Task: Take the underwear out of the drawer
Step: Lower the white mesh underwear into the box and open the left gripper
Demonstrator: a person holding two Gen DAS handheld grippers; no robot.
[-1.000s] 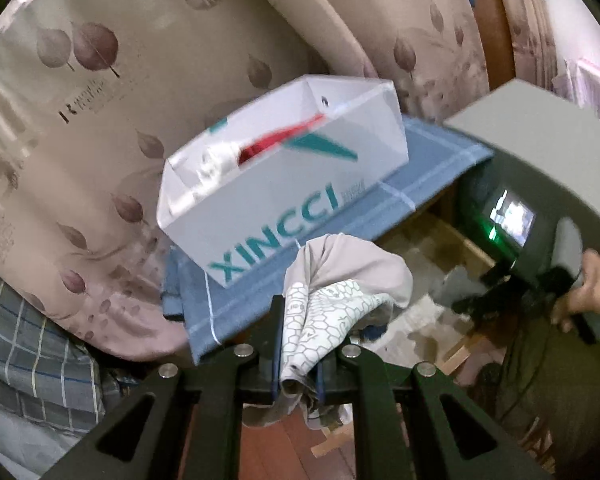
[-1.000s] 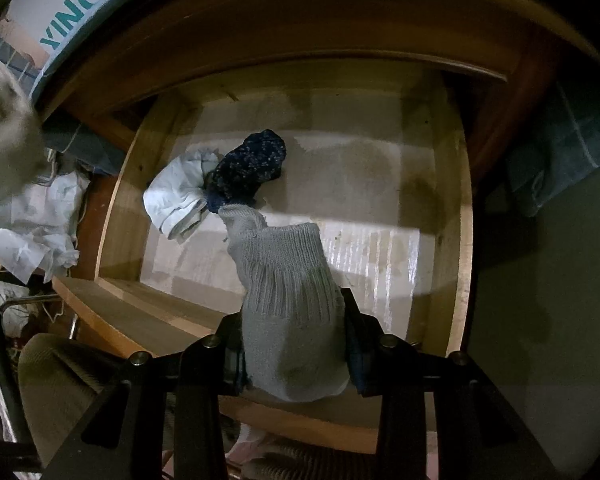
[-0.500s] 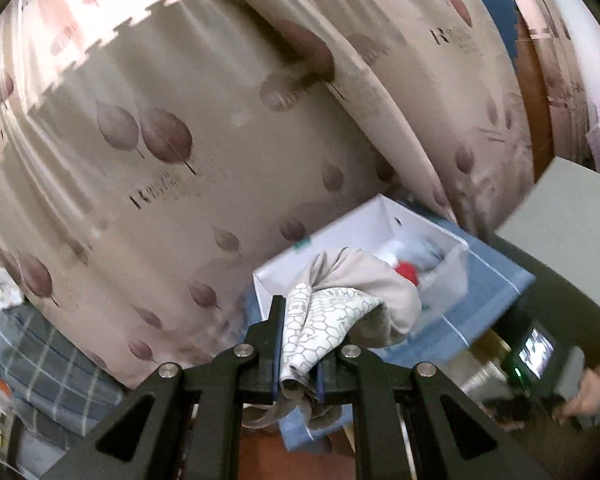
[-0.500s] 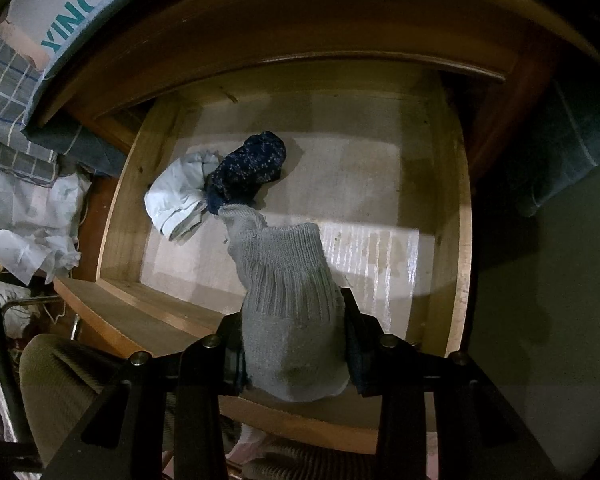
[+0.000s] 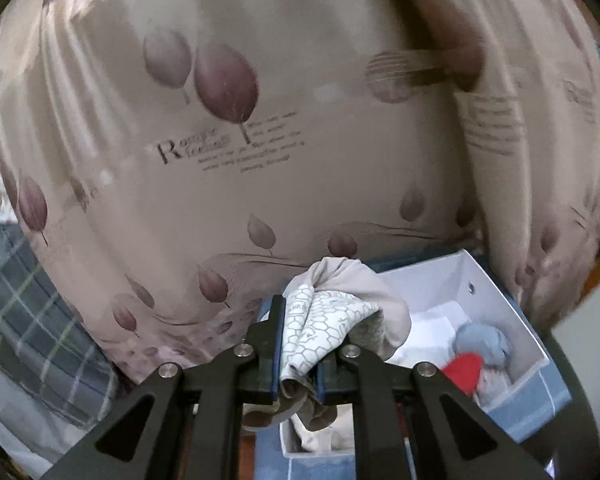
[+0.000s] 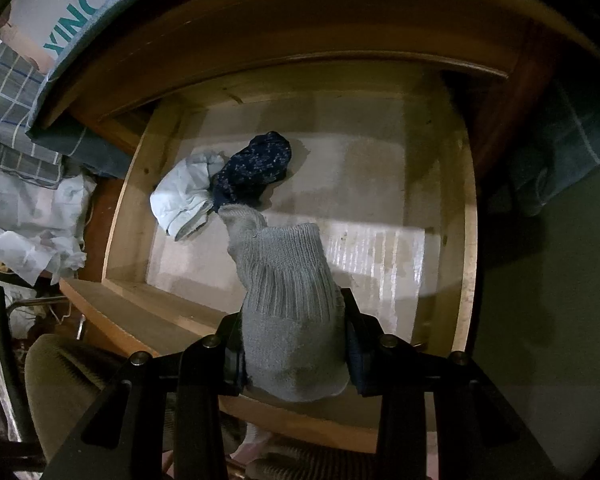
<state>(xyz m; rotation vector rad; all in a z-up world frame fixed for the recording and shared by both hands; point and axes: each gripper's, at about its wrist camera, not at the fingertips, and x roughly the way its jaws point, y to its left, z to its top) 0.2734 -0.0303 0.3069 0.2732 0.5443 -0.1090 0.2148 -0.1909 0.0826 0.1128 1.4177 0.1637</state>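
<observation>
My left gripper [image 5: 298, 344] is shut on beige underwear with a white honeycomb-print panel [image 5: 340, 312], held over the near-left part of an open white box [image 5: 496, 284]. The box holds a blue-grey bundle [image 5: 484, 342] and a red item [image 5: 464, 370]. My right gripper [image 6: 294, 344] is shut on a grey ribbed sock [image 6: 288, 304], held above the front edge of an open wooden drawer [image 6: 466, 248]. On the drawer's floor at the left lie a white folded garment [image 6: 184, 196] and a dark blue speckled bundle [image 6: 256, 168].
A beige leaf-print curtain [image 5: 260, 140] fills the left wrist view behind the box. A plaid cloth [image 5: 24, 312] hangs at the left. The box stands on a blue cloth [image 5: 316, 468]. In the right wrist view the box's lettered side [image 6: 80, 12] sits above the drawer; crumpled white paper [image 6: 32, 220] lies left.
My left gripper has carried the underwear up and over the white box, so the box now sits low right and the curtain fills the view. My right gripper has barely moved.
</observation>
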